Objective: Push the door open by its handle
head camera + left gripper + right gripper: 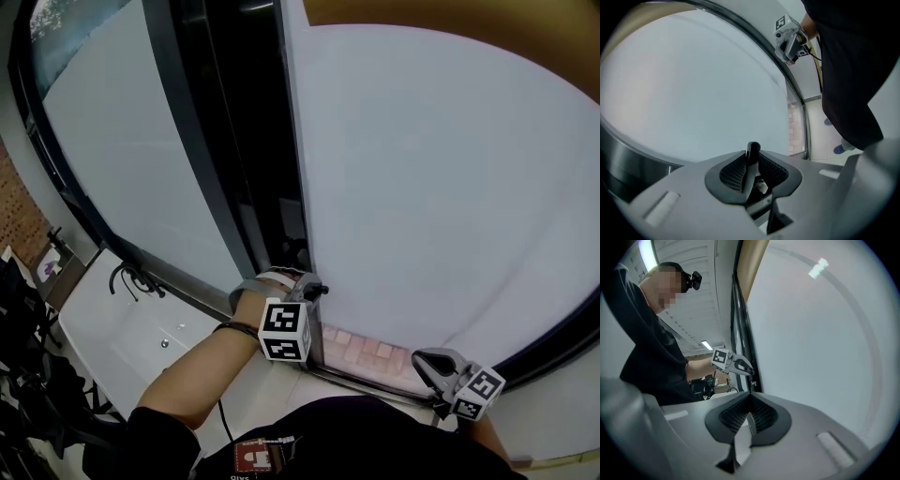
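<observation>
Facing a frosted glass door [450, 187] in a dark frame [220, 159]; standing on pale floor tiles [816, 126], with a brick strip [361, 347] along the threshold and a white basin [98, 319] off left. Clamping the left gripper [307, 284], ribbed pads tight, on the slim black handle [753, 151] at the door's edge, its rounded tip poking up between them. Hanging the right gripper [422, 359] low to the right, near the smooth glass, jaws pressed together on nothing.
</observation>
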The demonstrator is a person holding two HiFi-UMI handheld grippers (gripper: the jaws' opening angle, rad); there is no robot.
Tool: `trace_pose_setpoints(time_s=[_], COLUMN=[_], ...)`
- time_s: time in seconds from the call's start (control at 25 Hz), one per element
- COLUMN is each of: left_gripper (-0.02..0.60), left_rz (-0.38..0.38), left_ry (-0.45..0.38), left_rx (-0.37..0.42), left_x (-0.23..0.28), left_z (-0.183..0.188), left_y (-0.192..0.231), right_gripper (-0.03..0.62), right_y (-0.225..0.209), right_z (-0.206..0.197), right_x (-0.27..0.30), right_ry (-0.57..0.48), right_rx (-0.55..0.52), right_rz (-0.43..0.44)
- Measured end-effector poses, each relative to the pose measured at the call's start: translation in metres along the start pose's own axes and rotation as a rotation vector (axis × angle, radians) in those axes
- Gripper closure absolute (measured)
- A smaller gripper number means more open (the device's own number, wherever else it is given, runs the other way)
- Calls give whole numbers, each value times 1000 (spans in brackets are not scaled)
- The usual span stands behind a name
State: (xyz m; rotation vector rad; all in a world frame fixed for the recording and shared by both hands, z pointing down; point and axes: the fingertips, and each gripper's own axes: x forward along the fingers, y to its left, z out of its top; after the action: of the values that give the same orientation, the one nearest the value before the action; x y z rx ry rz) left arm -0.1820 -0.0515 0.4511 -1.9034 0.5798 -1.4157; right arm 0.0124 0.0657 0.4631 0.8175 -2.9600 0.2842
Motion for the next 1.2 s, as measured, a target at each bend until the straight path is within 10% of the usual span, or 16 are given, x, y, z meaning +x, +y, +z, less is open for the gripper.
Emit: trace_pose_setpoints(time_s=[0.8,1.2], left_gripper=[503,499], left_rz=[116,70], left_ry=[63,32], left_rx=[177,89], left_x=[22,41], left_z=[-7,-16], left_y=[-20,-7], right_gripper=[594,592], right_y=[13,15], right_z=[5,1], right_x=[58,58], right_ry=[-19,-29], right_rx=[-1,10], right_rz=[111,112])
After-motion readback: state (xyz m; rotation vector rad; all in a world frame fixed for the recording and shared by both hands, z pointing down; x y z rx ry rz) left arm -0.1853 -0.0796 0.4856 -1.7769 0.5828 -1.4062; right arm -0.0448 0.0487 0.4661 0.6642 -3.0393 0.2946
